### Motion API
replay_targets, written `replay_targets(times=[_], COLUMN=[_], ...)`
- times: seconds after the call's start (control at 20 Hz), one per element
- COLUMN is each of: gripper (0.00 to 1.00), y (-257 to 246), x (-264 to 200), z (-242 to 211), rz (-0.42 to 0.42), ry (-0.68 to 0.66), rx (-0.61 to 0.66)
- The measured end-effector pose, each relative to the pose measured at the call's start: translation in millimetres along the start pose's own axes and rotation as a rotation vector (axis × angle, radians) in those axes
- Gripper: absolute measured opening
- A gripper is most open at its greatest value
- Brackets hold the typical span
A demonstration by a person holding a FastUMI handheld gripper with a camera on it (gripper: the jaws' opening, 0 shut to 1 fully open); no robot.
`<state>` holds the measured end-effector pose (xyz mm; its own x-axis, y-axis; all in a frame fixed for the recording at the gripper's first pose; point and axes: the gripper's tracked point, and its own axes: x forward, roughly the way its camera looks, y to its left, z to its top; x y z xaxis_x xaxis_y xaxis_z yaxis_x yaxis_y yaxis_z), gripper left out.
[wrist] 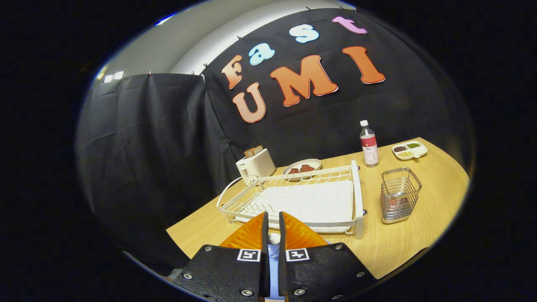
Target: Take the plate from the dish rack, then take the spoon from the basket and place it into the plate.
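Plate orange, under tongs | tongs nearly closed on spoon | dish rack empty

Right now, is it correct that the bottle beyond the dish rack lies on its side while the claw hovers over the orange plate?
No: the gripper view shows the bottle standing upright beyond the dish rack. The claw hovers over the orange plate, closed on what looks like the spoon.
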<state>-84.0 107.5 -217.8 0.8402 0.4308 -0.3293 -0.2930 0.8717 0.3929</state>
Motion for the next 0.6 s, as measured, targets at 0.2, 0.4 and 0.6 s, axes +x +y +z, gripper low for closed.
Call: replay_targets(times=[0.2, 0.4, 0.6], gripper=[0.1, 0.15, 0.3], y=[-4, -16, -12], x=[0, 3, 2], z=[-7, -17, -21], rz=[0.002, -0.035, -0.026], ry=[-0.005, 0.019, 0.022], rx=[-0.01, -0.039, -0.048])
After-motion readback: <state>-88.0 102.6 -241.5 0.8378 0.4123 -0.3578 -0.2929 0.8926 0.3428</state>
